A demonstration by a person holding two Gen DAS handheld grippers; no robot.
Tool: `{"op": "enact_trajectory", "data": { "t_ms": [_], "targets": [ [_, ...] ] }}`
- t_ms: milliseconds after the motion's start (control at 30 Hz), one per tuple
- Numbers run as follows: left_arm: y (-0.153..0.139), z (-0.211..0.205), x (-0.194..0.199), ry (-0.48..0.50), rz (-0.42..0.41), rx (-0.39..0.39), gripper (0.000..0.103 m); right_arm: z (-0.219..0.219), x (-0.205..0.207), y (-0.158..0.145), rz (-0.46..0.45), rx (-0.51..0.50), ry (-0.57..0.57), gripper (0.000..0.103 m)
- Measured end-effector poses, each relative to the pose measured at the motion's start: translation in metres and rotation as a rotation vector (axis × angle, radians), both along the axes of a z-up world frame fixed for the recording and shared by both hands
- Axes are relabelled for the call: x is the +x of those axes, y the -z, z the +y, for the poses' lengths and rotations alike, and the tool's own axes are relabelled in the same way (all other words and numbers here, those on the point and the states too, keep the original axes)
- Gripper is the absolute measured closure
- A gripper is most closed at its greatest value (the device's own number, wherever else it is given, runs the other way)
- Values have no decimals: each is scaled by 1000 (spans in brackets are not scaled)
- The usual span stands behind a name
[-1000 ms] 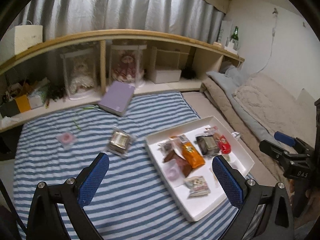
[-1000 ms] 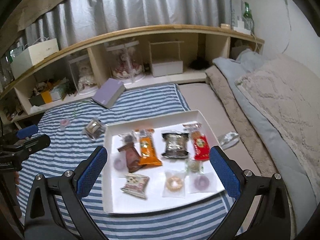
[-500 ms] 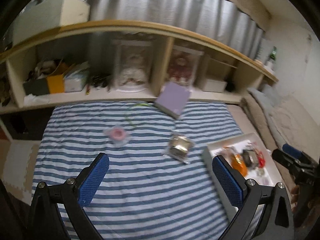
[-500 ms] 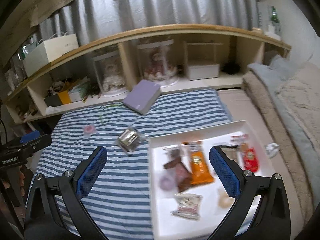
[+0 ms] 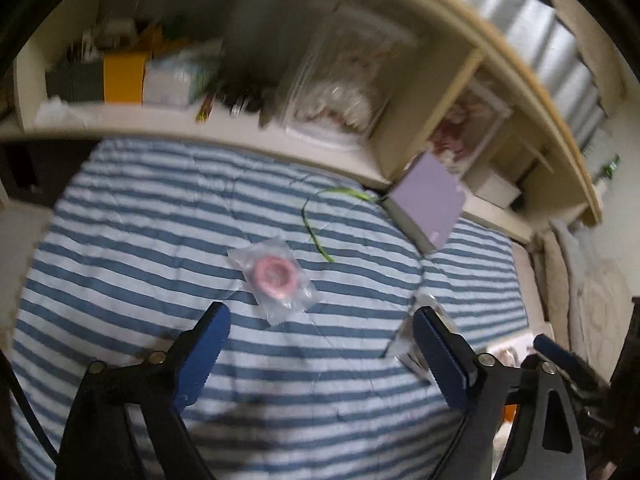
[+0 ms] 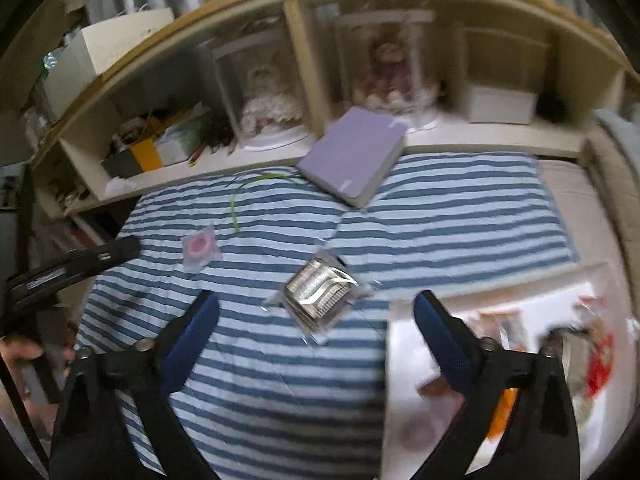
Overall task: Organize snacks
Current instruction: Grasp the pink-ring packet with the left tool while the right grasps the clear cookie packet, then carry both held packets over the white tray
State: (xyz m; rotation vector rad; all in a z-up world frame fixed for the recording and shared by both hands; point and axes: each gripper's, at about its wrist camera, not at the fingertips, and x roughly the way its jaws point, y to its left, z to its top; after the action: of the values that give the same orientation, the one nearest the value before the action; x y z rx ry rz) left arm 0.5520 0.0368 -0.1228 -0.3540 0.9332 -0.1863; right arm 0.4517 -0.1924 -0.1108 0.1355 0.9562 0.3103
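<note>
A pink ring-shaped snack (image 5: 276, 276) in a clear wrapper lies on the blue-striped blanket (image 5: 160, 264), just beyond my left gripper (image 5: 320, 328). Its jaws are closing with nothing between the pads. A silvery wrapped snack (image 6: 320, 292) lies on the same blanket right at the tips of my right gripper (image 6: 316, 306). These jaws are closing too, and the pads do not touch the packet. At the right stands a white tray (image 6: 404, 360) with several blurred snacks (image 6: 596, 364). The left gripper (image 6: 72, 264) shows at the left edge of the right wrist view.
A purple box (image 6: 352, 156) leans from the low shelf (image 6: 480, 140) onto the blanket. A green string (image 6: 236, 204) lies near it. The shelf holds doll cases, boxes and clutter. Beige bedding (image 5: 592, 292) runs along the right. A hand (image 6: 24, 352) holds the left gripper.
Both views swung left from the tray to the striped blanket and dropped closer to it. The pink snack and the silvery packet now sit at the fingertips. Both jaws stand slightly narrower.
</note>
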Motion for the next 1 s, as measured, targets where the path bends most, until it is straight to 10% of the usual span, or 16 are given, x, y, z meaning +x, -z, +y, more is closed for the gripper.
{"op": "enact_trajectory", "data": {
  "t_ms": [367,700,833,1000],
  "targets": [
    [78,-2,79,-179,142,-64,16,29,47,59,-7,-134,-347,14],
    [87,-20,100,-248,143,11,18,44,63,91,30,-242,-535,29],
    [86,-25,101,-272,154,55,52,53,55,91,31,-286,-543,34],
    [83,-18,85,-273,147,19,55,55,46,89,48,-297,-496,44]
  ]
}}
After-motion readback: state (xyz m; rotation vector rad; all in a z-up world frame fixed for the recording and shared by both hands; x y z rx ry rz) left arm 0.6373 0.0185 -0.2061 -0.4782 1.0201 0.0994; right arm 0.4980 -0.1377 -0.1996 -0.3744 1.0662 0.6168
